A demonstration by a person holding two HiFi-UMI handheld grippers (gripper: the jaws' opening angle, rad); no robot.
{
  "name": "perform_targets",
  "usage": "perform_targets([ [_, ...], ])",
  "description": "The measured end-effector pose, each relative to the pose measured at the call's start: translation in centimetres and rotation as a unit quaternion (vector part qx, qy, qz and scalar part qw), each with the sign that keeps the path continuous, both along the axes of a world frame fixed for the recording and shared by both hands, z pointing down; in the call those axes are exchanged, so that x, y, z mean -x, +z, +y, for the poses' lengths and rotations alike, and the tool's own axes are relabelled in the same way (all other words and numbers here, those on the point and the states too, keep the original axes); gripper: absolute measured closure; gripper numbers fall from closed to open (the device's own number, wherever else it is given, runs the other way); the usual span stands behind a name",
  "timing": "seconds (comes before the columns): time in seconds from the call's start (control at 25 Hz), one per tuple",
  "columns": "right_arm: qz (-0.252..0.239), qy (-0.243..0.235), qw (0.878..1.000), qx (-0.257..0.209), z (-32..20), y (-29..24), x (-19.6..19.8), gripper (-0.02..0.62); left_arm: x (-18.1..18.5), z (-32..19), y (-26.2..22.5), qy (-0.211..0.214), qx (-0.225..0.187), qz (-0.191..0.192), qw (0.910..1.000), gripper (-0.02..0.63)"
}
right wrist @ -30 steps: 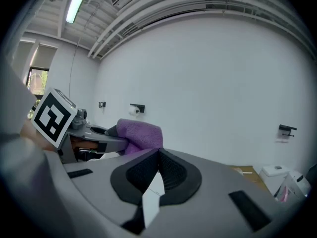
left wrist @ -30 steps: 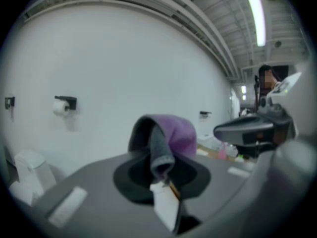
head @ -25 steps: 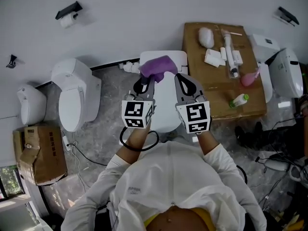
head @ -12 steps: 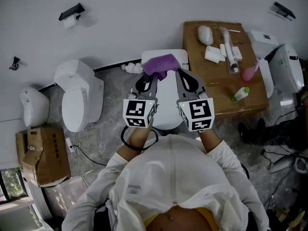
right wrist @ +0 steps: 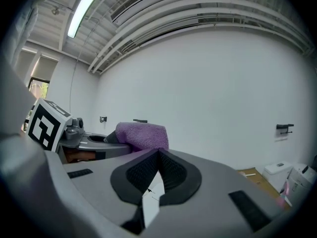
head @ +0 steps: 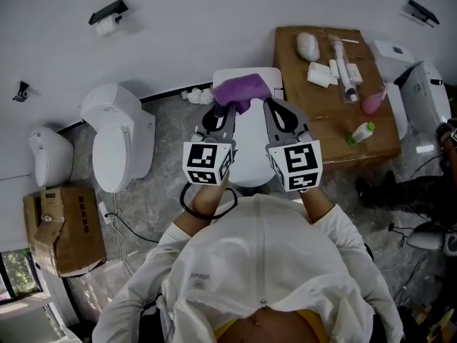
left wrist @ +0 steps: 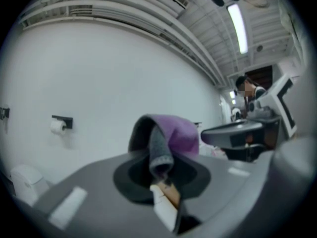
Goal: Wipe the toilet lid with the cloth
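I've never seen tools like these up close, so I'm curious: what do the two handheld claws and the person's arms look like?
The left claw and right claw are grey plastic with black textured pads, each carrying a white cube printed with black square markers. A black cable loops under the left one. The sleeves are white.

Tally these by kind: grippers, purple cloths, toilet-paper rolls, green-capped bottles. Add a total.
grippers: 2 (left gripper, right gripper)
purple cloth: 1
toilet-paper roll: 1
green-capped bottle: 1
Total: 5
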State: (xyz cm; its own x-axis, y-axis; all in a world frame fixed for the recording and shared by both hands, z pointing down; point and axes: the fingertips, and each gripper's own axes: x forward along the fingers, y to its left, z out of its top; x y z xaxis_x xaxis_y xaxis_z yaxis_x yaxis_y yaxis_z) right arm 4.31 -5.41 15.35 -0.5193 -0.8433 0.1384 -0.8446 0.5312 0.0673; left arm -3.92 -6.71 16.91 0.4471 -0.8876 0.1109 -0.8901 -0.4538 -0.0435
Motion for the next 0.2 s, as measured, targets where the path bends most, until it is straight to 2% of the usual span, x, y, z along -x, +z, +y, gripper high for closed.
perform_targets([
  [0.2,0.000,0.006,1.000,0.000,-0.32,-0.31,-0.07,0.580,0.21,-0.16,-0.29,0.004,0.000,0.001,1.0000,0.557],
])
